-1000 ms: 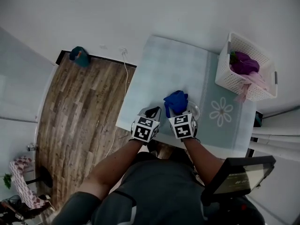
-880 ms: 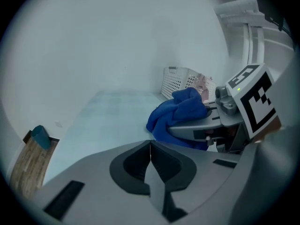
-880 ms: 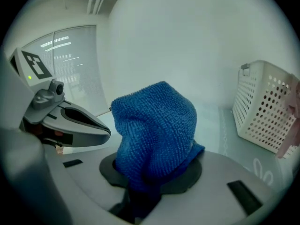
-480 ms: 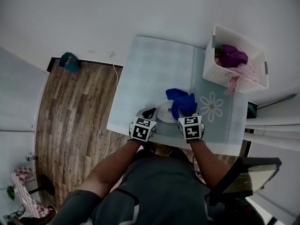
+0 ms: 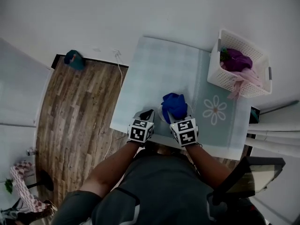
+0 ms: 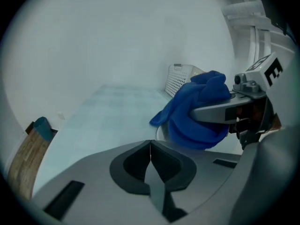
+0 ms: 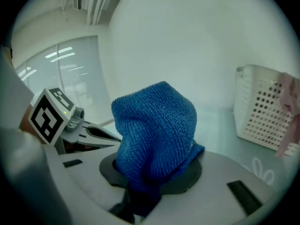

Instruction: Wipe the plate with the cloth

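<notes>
My right gripper (image 5: 177, 114) is shut on a bunched blue cloth (image 5: 174, 104), which rests on top of a white plate (image 5: 162, 112) near the table's front edge. The cloth hides nearly all of the plate; only a sliver of rim (image 6: 159, 130) shows. In the right gripper view the cloth (image 7: 154, 130) rises in a lump out of the jaws of the right gripper (image 7: 140, 196). My left gripper (image 5: 149, 114) is shut, its tips (image 6: 150, 146) right beside the plate's left rim, with nothing visibly clamped. The right gripper (image 6: 225, 111) and the cloth (image 6: 199, 114) lie just past them.
A white lattice basket (image 5: 241, 64) with purple and pink cloths stands at the table's back right. The table (image 5: 159, 69) has a pale blue cover with a daisy print (image 5: 214, 110). Wooden floor (image 5: 79, 107) lies to the left, a dark screen (image 5: 248, 177) at lower right.
The right gripper has drawn the cloth leftward over the plate; it was spread toward the right half a second ago and is now bunched on top. The left gripper stayed by the rim.
</notes>
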Demonstrator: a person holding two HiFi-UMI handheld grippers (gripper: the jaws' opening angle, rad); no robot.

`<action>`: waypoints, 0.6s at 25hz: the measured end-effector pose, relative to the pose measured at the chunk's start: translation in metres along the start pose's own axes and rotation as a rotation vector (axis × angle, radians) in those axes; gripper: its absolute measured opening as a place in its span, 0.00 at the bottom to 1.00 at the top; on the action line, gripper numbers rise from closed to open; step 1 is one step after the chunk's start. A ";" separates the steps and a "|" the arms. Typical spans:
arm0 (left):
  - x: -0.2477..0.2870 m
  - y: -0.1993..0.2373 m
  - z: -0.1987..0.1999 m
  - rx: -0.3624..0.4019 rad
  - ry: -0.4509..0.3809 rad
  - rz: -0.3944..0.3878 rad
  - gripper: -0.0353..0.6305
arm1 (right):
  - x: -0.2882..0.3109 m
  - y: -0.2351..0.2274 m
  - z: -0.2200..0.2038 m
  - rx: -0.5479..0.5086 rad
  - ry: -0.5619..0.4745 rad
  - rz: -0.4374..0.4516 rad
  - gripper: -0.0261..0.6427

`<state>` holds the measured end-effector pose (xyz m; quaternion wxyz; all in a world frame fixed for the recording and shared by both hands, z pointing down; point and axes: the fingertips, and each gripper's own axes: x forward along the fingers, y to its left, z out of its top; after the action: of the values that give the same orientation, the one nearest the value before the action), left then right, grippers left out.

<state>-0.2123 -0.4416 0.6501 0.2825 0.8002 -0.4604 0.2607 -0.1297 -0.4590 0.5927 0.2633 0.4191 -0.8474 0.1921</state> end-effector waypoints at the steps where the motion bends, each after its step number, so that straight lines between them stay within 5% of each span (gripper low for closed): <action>1: -0.003 0.004 -0.003 -0.003 0.006 0.010 0.07 | 0.009 0.017 0.002 -0.018 0.005 0.045 0.22; 6: -0.014 0.016 -0.012 0.008 0.025 0.023 0.07 | 0.040 0.040 -0.020 -0.117 0.098 0.081 0.22; 15: -0.011 0.002 -0.008 0.022 -0.001 -0.004 0.07 | -0.004 -0.038 -0.057 0.013 0.110 -0.085 0.22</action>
<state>-0.2202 -0.4306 0.6491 0.2738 0.8043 -0.4562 0.2647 -0.0805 -0.4477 0.6393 0.3148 0.4450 -0.8119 0.2090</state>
